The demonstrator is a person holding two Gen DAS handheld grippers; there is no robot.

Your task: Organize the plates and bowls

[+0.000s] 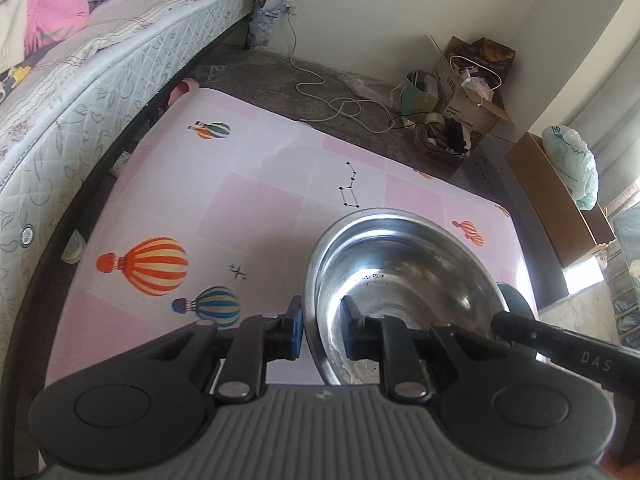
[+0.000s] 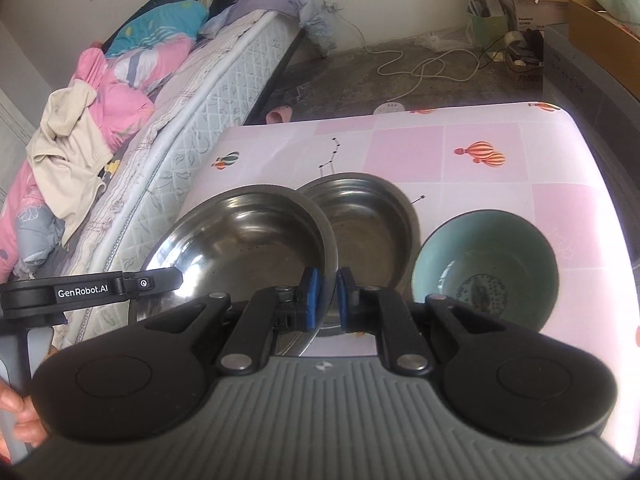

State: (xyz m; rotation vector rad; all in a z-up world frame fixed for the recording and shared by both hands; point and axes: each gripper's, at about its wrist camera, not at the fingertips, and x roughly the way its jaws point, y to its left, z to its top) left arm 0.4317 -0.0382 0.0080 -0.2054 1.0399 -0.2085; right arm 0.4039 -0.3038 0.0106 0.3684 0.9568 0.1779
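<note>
Where the bed (image 2: 168, 92) fills the upper left of both views, heaped with pink and blue bedding, a pink checked tabletop (image 2: 500, 148) printed with hot-air balloons spreads across the middle of each frame. On it, in the right wrist view, three vessels sit in a row through the centre: a large steel bowl (image 2: 240, 240) at left, tilted up off the surface, a second steel bowl (image 2: 368, 224) just behind and beside it, its rim overlapped by the first, and a smaller teal bowl (image 2: 486, 264) at right, standing apart.

The right gripper (image 2: 325, 292) has its blue-padded jaws drawn narrow over the right rim of the large steel bowl, one pad inside the wall and one outside.

In the left wrist view the same bowl (image 1: 400, 272) sits in the lower centre to right. The left gripper (image 1: 322, 328) straddles its left rim with jaws set at a middling gap; the pads stand near the wall, but contact cannot be told.

A cardboard box (image 1: 468, 88) of clutter stands on the floor at upper right.
</note>
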